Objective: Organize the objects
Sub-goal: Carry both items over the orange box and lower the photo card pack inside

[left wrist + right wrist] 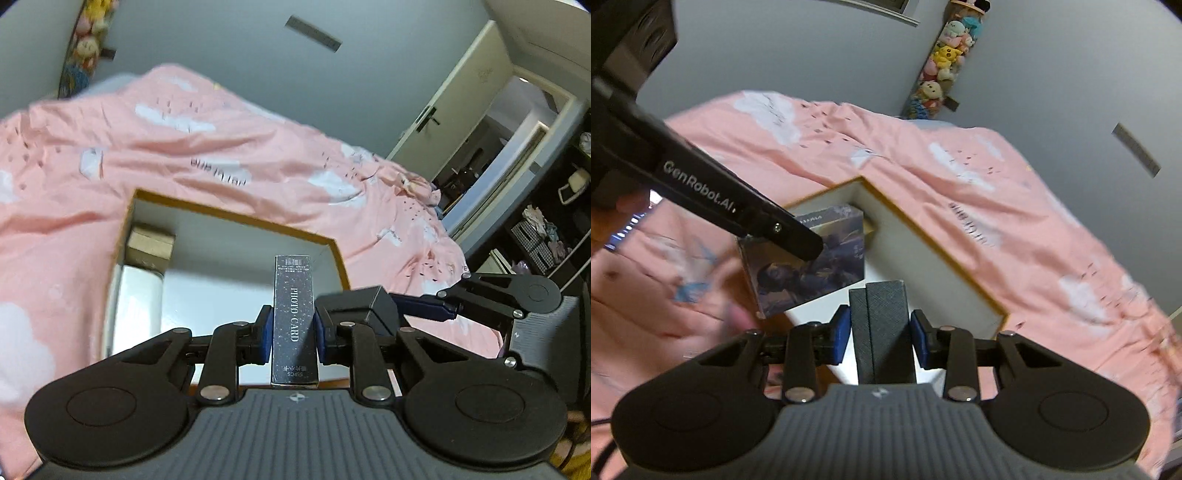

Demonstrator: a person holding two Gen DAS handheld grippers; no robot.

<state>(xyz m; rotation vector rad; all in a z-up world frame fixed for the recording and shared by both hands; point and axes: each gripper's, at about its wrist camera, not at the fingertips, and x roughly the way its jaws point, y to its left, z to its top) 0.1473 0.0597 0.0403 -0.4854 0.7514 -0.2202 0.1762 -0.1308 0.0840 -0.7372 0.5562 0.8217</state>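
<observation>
Pinched edge-on between the blue pads of the left gripper (294, 332): a slim dark card box (294, 321) lettered "PHOTO CARD", upright and lifted above an open storage box (236, 218) with a mustard-yellow rim and white inner walls. Set on a pink bedspread (221, 147) printed with white clouds. Inside the storage box, tucked against its far-left corner, a small tan carton (151, 243); just in front of that, a pale rectangular item, too blurred to identify.

At right in the left-wrist view, the right gripper (447, 308), reaching across just beside the left one, blue pads closed on a dark block.

From the right wrist, same scene reversed: right gripper (879, 332) clamped on a dark grey textured case (882, 332), jaws held partly apart by its width, a seam running down its near face. Held over the near end of the storage box (923, 236). To the upper left, the black finger of the left gripper (798, 240), marked "GenRobot.AI", against the broad illustrated face of the card box (812, 273), tilted and hanging above the storage box's left edge.

Behind, a grey wall, a hanging column of plush toys (942, 59), and an open white door (454, 107) onto a dim hallway.
</observation>
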